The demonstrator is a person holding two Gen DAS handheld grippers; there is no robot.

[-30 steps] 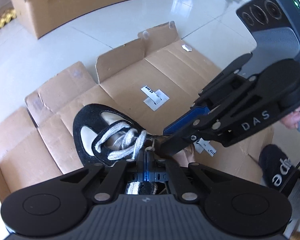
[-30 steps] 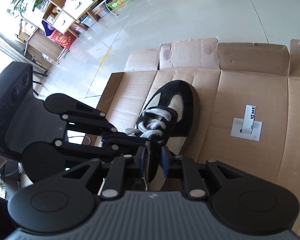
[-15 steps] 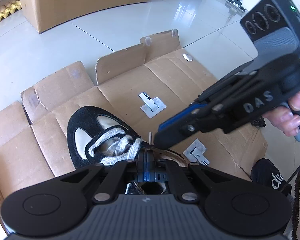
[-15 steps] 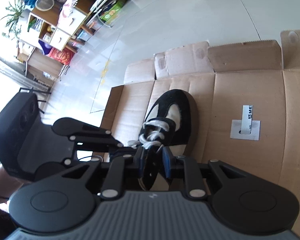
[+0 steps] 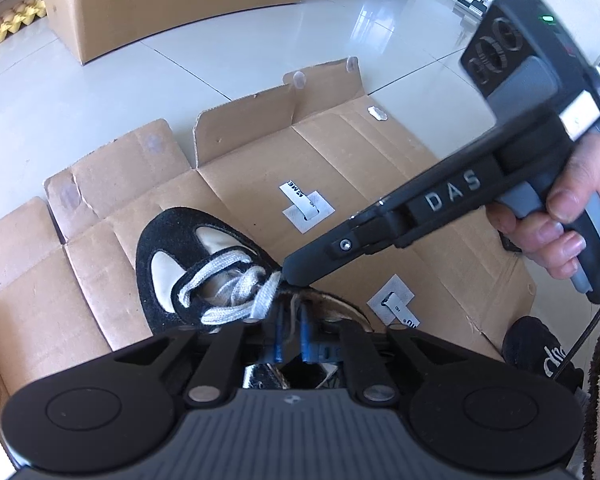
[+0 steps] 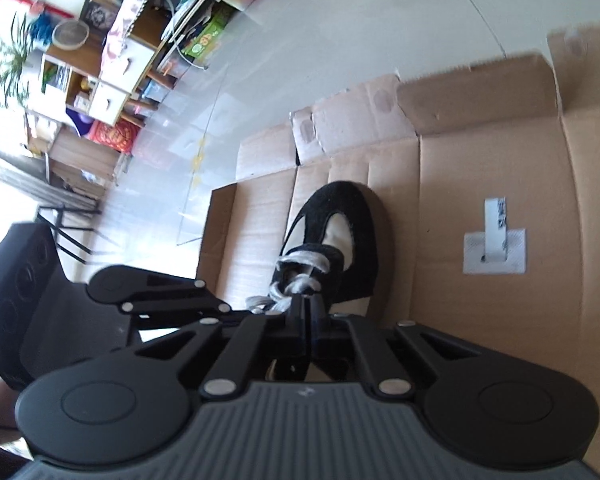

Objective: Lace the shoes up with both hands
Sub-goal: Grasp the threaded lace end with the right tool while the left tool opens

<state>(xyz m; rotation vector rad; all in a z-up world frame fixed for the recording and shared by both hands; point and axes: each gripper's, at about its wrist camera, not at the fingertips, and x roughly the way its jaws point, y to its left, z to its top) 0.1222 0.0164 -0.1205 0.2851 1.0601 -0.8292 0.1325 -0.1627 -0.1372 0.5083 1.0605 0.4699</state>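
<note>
Nearest me, my left tool (image 5: 290, 334) sits low over the heel end of the shoe (image 5: 204, 264), its blue-padded fingers a narrow gap apart; a thin brownish strand seems to run between them, though I cannot tell whether they pinch it. Just past it, my right tool (image 5: 288, 276) comes in from the right with its fingers pressed together, the tip touching the white lace (image 5: 236, 284) near the upper eyelets; in its own view the fingers meet on the lace, though that view is blurred. My right hand (image 5: 568, 216) wraps the handle. The black shoe with cream panels lies on flattened cardboard (image 5: 360, 168) on the floor, long axis running away from me, toe pointing ahead and slightly left. Beyond, white tiled floor (image 5: 180, 76) and a closed cardboard box (image 5: 172, 4).
</note>
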